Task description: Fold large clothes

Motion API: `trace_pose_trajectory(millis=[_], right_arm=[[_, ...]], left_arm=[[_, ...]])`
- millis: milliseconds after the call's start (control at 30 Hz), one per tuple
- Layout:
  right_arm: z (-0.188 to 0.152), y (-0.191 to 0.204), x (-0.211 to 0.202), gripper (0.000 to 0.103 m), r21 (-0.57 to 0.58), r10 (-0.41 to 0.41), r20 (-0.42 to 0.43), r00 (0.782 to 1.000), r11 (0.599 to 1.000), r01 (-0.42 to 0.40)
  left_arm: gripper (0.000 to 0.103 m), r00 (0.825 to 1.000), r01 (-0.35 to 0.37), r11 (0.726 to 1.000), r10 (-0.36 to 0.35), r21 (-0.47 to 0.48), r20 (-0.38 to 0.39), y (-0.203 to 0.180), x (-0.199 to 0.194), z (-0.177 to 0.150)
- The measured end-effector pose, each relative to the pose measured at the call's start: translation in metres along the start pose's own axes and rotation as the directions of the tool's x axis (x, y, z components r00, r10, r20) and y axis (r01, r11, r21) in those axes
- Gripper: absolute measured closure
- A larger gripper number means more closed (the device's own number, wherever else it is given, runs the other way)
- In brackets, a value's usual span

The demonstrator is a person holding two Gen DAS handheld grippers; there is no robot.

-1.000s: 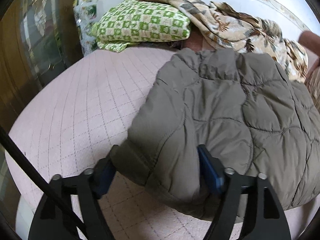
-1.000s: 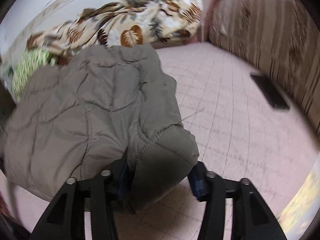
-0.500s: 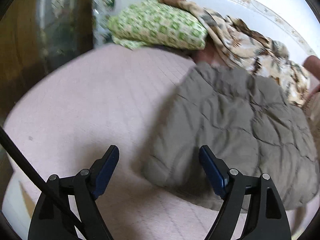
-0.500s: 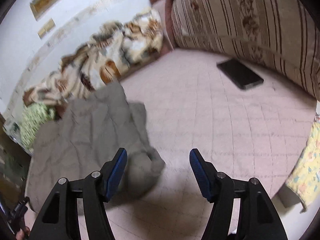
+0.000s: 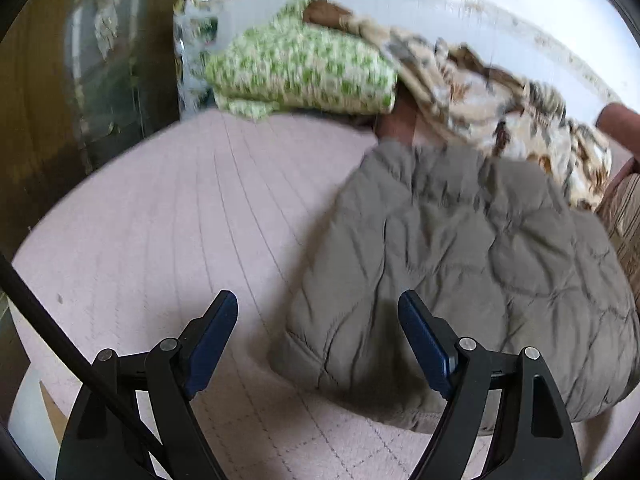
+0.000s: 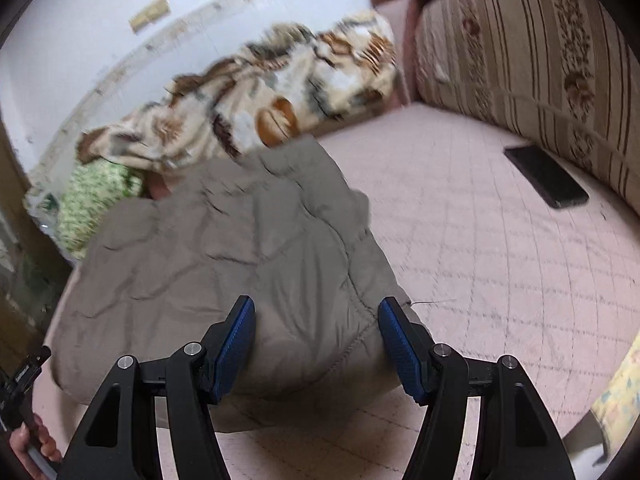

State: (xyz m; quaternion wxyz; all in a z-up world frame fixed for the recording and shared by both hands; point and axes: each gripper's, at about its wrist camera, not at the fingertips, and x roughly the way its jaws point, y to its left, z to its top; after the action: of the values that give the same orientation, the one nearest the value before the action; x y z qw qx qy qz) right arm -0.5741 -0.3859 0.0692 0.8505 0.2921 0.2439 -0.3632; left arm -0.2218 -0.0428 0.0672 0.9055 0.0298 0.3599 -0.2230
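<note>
Jacket point(image 5: 472, 272) — grey-olive, quilted, folded into a thick bundle — lies flat on the pink checked bedspread point(image 5: 168, 216), its far edge just beside the leaf-print blanket point(image 5: 480, 100) heaped along the wall. My left gripper point(image 5: 318, 338) hangs above the bundle's near-left corner w/ fingers spread wide and nothing between them; the left blue pad point(image 5: 212, 344) sits over bare bedspread, the right pad over the jacket edge. Contact w/ fabric: can't tell from this view. My right gripper point(image 6: 316, 340) is likewise spread, fingers apart over the near-right part of the jacket point(image 6: 240, 256), a stitched seam running down between the pads; nothing pinched. In the right wrist view the bedspread point(image 6: 480, 240) extends to the right of the jacket, where a dark phone point(image 6: 546, 182) lies flat, near the base of a striped floral cushion point(image 6: 540, 60) and well apart from the jacket. Green-and-white checked pillow point(image 5: 304, 72) rests at the head of the bed, touching the blanket's left end, apart from the jacket. Blanket point(image 6: 256, 108) and pillow point(image 6: 92, 200) also show behind the bundle in the right view. Both views are motion-blurred — fine detail of far items not readable.
</note>
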Motion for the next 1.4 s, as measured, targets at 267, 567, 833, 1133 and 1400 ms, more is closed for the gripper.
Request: trace_pose_trajectory(millis=[267, 567, 833, 1133, 1400], right_arm=[[-0.003, -0.015, 0.012, 0.034, 0.063, 0.014, -0.068, 0.998, 0.998, -0.01], [0.006, 0.011, -0.034, 0.034, -0.059, -0.019, 0.173, 0.985, 0.998, 0.029], [0.026, 0.083, -0.003, 0.034, -0.239, 0.047, 0.165, 0.985, 0.971, -0.007], [0.032, 0.135, 0.088, 0.03, -0.323, 0.003, -0.007, 1.0, 0.947, -0.005], [0.03, 0.149, 0.127, 0.019, -0.352, -0.107, -0.06, 0.992, 0.933, 0.079]], left_arm=[[0.021, 0.994, 0.02, 0.998, -0.027, -0.065, -0.106, 0.008, 0.021, -0.005], [0.021, 0.976, -0.031, 0.998, 0.017, 0.063, 0.216, -0.033, -0.042, 0.005], [0.021, 0.977, 0.118, 0.97, -0.152, 0.214, 0.15, -0.128, -0.028, 0.025], [0.019, 0.99, 0.135, 0.955, -0.12, 0.264, -0.073, -0.177, 0.053, 0.027], [0.014, 0.993, 0.11, 0.944, -0.094, 0.312, -0.066, -0.188, 0.072, 0.028]])
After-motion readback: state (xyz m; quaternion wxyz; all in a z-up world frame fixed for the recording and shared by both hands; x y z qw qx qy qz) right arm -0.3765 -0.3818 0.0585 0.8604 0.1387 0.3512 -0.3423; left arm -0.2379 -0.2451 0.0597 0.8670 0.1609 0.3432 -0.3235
